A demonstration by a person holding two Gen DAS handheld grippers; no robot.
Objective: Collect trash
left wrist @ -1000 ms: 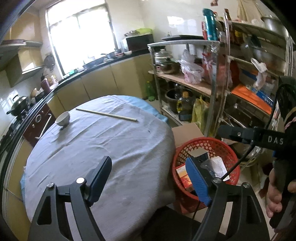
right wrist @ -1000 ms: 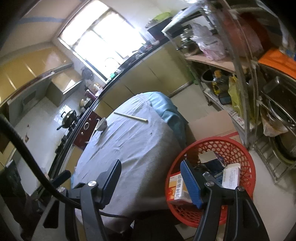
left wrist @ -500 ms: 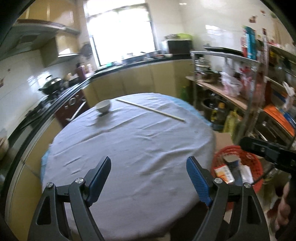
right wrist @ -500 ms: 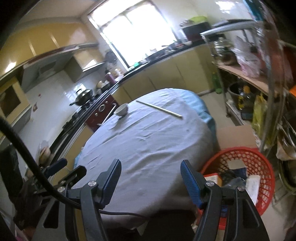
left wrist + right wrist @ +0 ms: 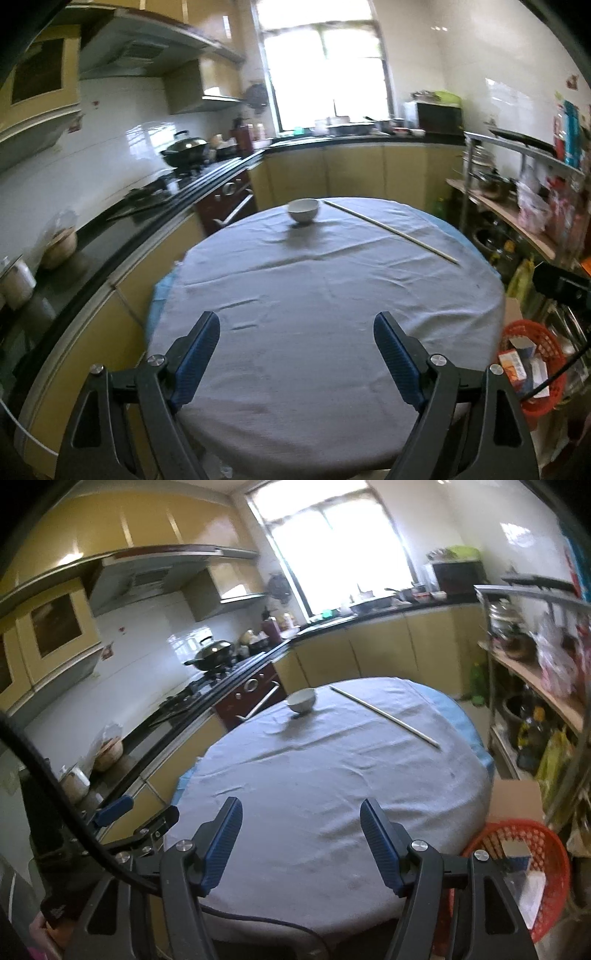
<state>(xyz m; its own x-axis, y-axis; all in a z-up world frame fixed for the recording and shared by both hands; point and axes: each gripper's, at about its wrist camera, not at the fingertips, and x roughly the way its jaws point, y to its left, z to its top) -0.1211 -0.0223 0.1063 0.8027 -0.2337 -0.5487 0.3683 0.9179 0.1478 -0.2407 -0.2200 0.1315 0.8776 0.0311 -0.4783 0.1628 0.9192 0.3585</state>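
Observation:
A red mesh basket (image 5: 532, 365) (image 5: 524, 860) stands on the floor right of the round table and holds small cartons and wrappers (image 5: 515, 363). The table's grey cloth (image 5: 325, 310) (image 5: 332, 782) carries a white bowl (image 5: 303, 210) (image 5: 301, 700) and a long thin stick (image 5: 391, 230) (image 5: 384, 716) at its far side. My left gripper (image 5: 297, 354) hovers open over the table's near edge with nothing between its blue pads. My right gripper (image 5: 301, 840) is open over the near edge too, and empty. In the right wrist view the left gripper's fingers (image 5: 114, 806) show at the lower left.
A counter with a stove and wok (image 5: 184, 149) runs along the left and back walls. A metal shelf rack (image 5: 524, 206) packed with pots and bags stands on the right. A cardboard box (image 5: 517, 805) sits behind the basket.
Both views have swung left from the red basket to the table. The basket has slid from the centre to the right edge of each view. Both grippers stay open and empty.

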